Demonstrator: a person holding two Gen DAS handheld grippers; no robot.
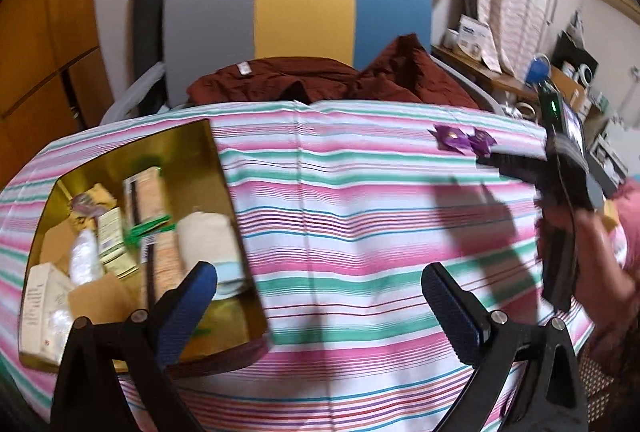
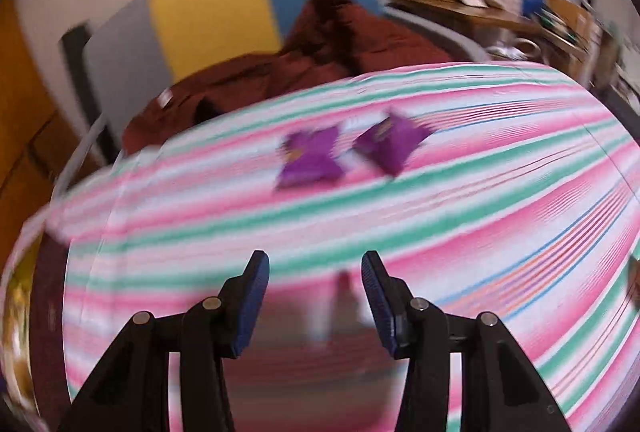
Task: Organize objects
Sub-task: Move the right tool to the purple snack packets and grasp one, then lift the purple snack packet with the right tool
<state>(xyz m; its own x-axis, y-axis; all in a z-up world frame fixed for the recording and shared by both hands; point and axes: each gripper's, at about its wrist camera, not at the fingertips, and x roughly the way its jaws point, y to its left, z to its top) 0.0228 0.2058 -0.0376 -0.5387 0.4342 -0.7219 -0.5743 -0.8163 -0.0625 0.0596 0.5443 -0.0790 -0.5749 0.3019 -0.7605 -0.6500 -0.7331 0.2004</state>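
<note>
- Blue pads of our left gripper (image 1: 319,312) fill the foreground, spread wide with nothing between them; it is released and hangs over the striped cloth (image 1: 360,191) on the bench.
- Just beside its left finger sits the gold tin (image 1: 212,151), open-topped and placed at the bench's left end, which we judge makes it the collecting bin.
- Inside we see a crowd already: a cream roll of cloth (image 1: 206,240), a green clothespin (image 1: 150,228), small printed cartons and a clear plastic packet, all lying loosely on one another.
- Over in the right wrist view, our right gripper (image 2: 315,300) has its jaws parted and bare: nothing is held, only blurred stripes show through the gap.
- It points straight at the two purple packets (image 2: 348,153), which lie near the bench's far edge, close together but not quite touching, well apart from the tin.
- They look like small crinkly foil wrappers, pinched at the corners, shiny, with a pale printed mark on the left one; the blur hides any lettering.
- From the left wrist we catch the same packets (image 1: 464,140) just ahead of the right gripper's tips, with the person's hand (image 1: 592,244) behind it.
- Our read: those two are the last loose items on the cloth, and light wrappers like these may slide under a pinch.
- Behind the bench, a maroon garment (image 1: 320,81) lies heaped on the chair.
</note>
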